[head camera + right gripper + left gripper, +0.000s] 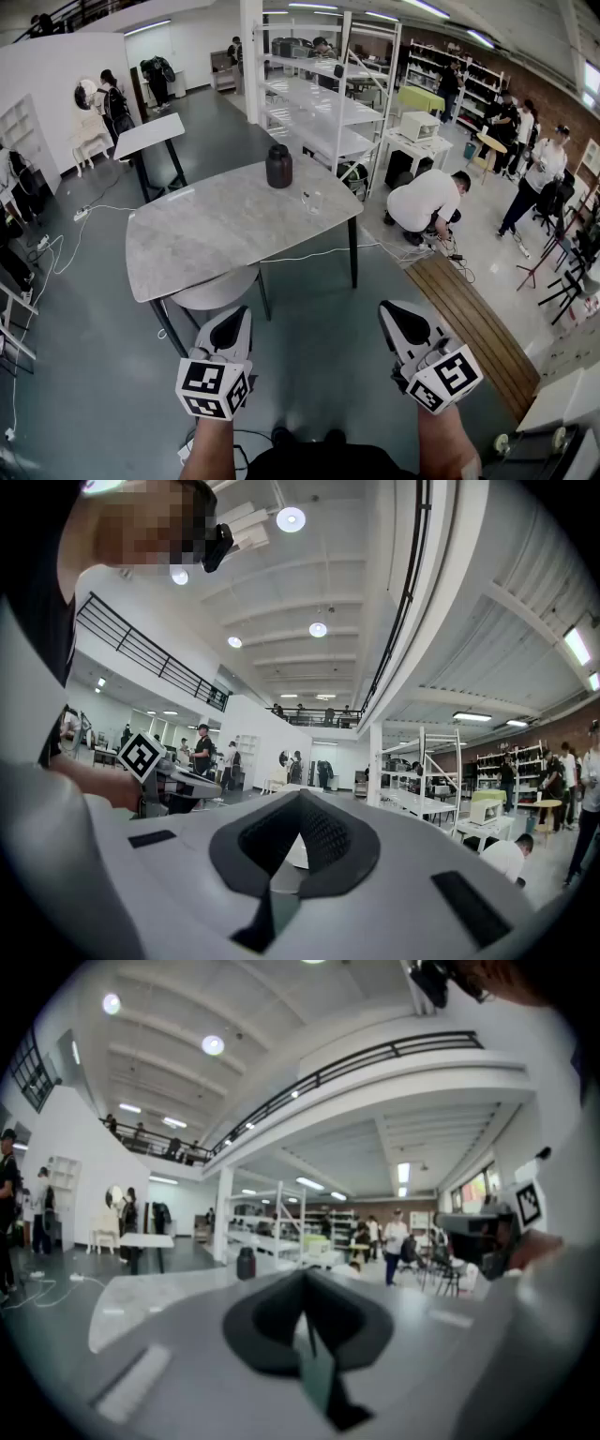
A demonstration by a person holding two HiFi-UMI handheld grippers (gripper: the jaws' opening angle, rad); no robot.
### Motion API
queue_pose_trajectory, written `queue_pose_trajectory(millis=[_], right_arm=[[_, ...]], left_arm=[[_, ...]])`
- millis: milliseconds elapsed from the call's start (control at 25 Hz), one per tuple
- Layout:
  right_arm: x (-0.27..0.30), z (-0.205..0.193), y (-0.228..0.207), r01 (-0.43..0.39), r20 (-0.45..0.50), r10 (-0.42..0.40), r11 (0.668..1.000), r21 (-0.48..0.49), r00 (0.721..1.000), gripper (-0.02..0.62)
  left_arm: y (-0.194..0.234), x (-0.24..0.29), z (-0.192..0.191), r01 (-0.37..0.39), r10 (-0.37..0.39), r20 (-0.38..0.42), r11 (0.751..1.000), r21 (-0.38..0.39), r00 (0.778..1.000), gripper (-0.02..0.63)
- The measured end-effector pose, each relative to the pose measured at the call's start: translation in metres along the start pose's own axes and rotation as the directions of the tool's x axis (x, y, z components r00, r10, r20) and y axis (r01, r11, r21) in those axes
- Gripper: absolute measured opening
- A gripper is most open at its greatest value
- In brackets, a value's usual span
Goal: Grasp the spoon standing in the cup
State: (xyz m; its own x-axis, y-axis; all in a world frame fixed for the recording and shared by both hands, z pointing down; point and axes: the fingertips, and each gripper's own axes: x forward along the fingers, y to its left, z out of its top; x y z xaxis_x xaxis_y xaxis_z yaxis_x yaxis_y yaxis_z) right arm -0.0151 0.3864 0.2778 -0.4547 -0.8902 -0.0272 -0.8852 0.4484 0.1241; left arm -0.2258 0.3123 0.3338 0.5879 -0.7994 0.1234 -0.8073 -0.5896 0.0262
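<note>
Cup (312, 200) (spoon too small to tell) on table (206, 234); left gripper (234, 323), right gripper (394, 317) pressed together, empty.

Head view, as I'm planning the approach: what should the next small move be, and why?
Probably carry the right gripper forward toward the clear glass cup. It stands near the far edge of the grey marble table, beside the dark jar, while the gripper hangs short of the table, jaws together.
</note>
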Motion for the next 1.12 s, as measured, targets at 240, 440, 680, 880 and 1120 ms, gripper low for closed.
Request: queue_pose_trajectory(millis=[240, 440, 680, 880, 1120], right_arm=[[-0.043, -0.021, -0.017, 0.052, -0.055, -0.05, 0.998, 0.045, 0.997, -0.009], [-0.047, -0.03, -0.02, 0.03, -0.056, -0.027, 0.998, 0.051, 0.998, -0.009], [-0.047, -0.034, -0.018, -0.035, -0.029, 0.038, 0.997, 0.074, 0.999, -0.009], [-0.06, -0.041, -0.029, -0.062, -0.028, 0.066, 0.99, 0.128, 0.997, -0.008], [-0.075, -0.063, -0.061, -0.065, -0.051, 0.076, 0.979, 0.193, 0.996, -0.006]], left_arm=[[-0.001, -0.017, -0.012, -0.024, 0.023, -0.025, 1.0, -0.008, 0.999, 0.008], [-0.023, -0.001, -0.005, -0.011, 0.011, -0.017, 1.0, -0.003, 1.0, 0.008], [-0.056, 0.018, 0.008, -0.008, 0.008, 0.003, 1.0, 0.018, 1.0, 0.008], [-0.073, 0.022, 0.008, -0.014, 0.014, 0.0, 1.0, 0.024, 1.0, 0.008], [-0.095, 0.044, -0.011, -0.025, 0.025, -0.043, 1.0, -0.001, 0.999, 0.009]])
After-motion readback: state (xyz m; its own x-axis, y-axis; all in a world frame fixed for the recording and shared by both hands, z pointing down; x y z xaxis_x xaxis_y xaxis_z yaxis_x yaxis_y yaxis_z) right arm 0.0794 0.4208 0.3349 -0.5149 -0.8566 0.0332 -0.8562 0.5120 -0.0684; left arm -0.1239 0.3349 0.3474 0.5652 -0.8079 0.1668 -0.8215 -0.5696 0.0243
